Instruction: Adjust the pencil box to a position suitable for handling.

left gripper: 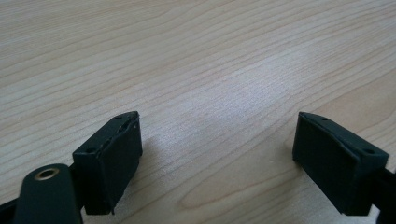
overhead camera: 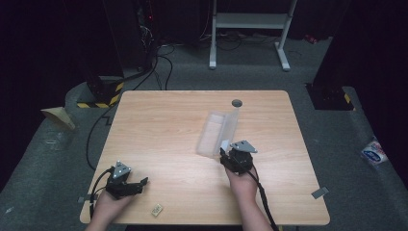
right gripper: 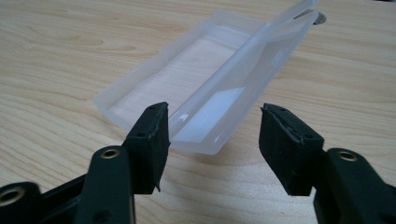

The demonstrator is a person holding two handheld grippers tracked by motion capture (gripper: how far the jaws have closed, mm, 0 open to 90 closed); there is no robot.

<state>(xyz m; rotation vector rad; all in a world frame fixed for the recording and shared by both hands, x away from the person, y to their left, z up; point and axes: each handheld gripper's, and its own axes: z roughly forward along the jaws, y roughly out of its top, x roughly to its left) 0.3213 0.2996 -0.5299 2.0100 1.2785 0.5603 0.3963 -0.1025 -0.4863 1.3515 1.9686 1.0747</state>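
A translucent plastic case (overhead camera: pixel 217 133) lies open on the wooden table (overhead camera: pixel 159 125), its lid standing up along the right side. My right gripper (overhead camera: pixel 230 153) sits just at its near end, open. In the right gripper view the case (right gripper: pixel 205 88) stretches away between the jaws, and its near lid end lies in the gap of the gripper (right gripper: pixel 214 122). My left gripper (overhead camera: pixel 139 184) rests near the table's front left, open, and its own view has the gripper (left gripper: pixel 217 135) over bare wood. A small tan piece (overhead camera: pixel 157 209) lies by the front edge.
A round grey grommet (overhead camera: pixel 236 103) sits in the tabletop behind the case. Off the table stand a white metal frame (overhead camera: pixel 250 21) at the back, cables (overhead camera: pixel 159 62) on the carpet, and a plastic packet (overhead camera: pixel 374 153) on the floor at the right.
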